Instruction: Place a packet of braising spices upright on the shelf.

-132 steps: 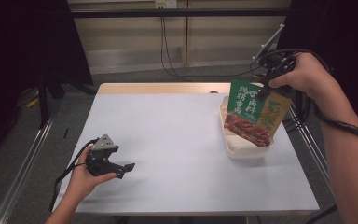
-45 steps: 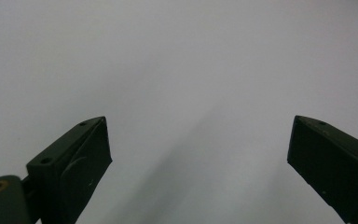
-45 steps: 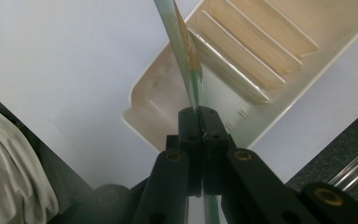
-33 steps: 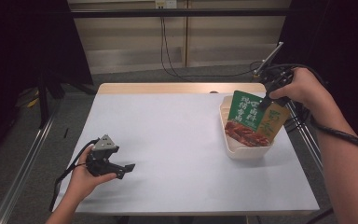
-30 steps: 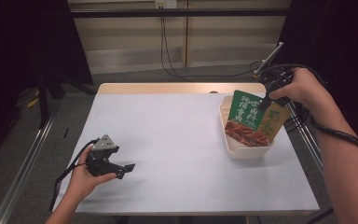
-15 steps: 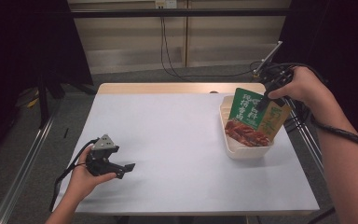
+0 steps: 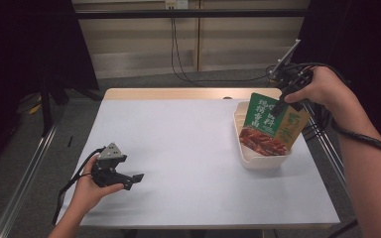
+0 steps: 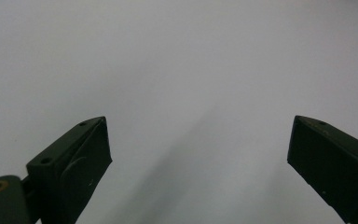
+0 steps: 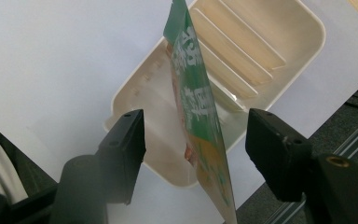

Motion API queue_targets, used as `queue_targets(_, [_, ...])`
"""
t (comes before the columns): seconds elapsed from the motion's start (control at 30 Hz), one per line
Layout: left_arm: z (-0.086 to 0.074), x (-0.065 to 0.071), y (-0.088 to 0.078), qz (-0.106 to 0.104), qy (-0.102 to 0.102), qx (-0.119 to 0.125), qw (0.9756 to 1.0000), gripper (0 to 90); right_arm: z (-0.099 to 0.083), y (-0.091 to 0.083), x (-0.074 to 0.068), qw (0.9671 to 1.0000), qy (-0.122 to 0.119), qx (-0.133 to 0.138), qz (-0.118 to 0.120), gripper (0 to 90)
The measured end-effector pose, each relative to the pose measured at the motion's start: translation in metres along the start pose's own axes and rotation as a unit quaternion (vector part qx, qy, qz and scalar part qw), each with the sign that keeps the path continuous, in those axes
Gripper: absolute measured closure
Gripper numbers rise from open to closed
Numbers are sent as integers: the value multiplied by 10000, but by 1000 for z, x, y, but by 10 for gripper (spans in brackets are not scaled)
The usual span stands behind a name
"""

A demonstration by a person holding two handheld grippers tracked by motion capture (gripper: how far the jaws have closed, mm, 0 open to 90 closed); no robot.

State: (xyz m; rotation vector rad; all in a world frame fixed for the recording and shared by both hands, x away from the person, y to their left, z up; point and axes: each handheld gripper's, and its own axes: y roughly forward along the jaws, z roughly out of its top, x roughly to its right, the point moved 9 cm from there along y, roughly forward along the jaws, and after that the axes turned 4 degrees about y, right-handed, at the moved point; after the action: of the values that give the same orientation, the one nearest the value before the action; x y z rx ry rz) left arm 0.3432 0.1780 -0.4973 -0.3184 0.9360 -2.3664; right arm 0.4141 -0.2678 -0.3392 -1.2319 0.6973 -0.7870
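Right gripper (image 9: 193, 140) at the upper right of the high view: its jaws have just been opening, now spread clear of the pouch (image 9: 198, 112) standing edge-on between them, its foot in the tray (image 9: 303, 42). Left gripper (image 7: 129, 179), lower left, rests on the table (image 7: 188, 148), jaws spread wide.

A flat green printed food pouch (image 7: 273, 126) is standing on edge inside a cream ridged plastic tray (image 7: 243, 148), which is sitting at three o'clock on the white table (image 7: 193, 163). At eight o'clock, the left gripper (image 7: 129, 179) is resting on the table, well apart from them.
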Motion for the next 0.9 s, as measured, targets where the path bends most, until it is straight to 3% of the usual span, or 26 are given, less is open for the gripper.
queue_targets(0.33, [0, 1, -1, -20, -14, 4, 10000, 55, 3, -8, -3, 9999, -24, 53, -88, 259])
queue_targets(0.9, [1, 2, -1, -40, -18, 28, 10000, 55, 14, -29, -21, 9998, -146, 93, -75, 218])
